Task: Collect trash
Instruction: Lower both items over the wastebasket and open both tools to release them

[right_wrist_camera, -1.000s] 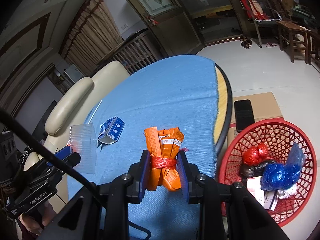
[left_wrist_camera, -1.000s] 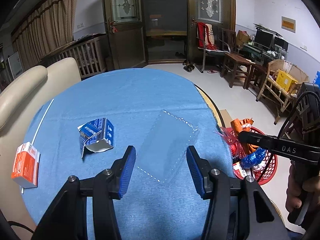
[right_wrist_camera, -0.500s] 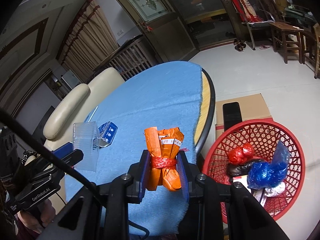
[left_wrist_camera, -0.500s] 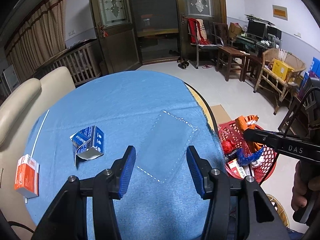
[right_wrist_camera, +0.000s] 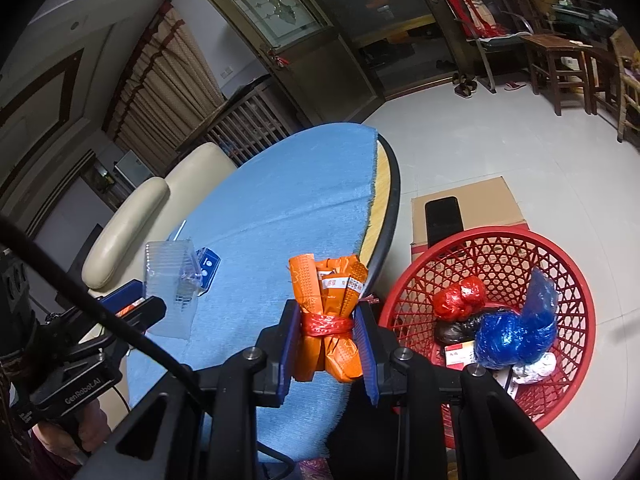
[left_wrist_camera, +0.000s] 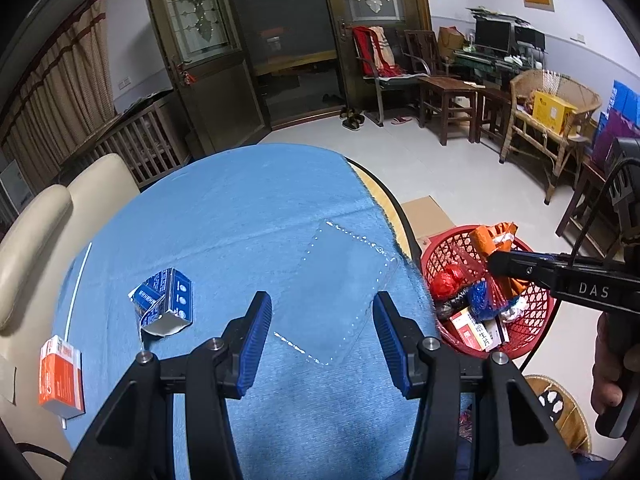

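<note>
We note right gripper clamped on orange wrapper bundle beside the table edge near red basket, left gripper gripping clear plastic tray over blue tablecloth, blue carton lying nearby.

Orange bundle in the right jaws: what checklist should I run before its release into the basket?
1. Right gripper jaws clamped on the orange bundle: ok.
2. Bundle above the red basket: ok; the left wrist view shows it over the opening.
3. Room in the basket: ok; the bags cover only the bottom.
4. Left gripper holding the clear plastic tray: ok.
5. Table cleared: not ok; a blue carton and an orange box lie there.
</note>
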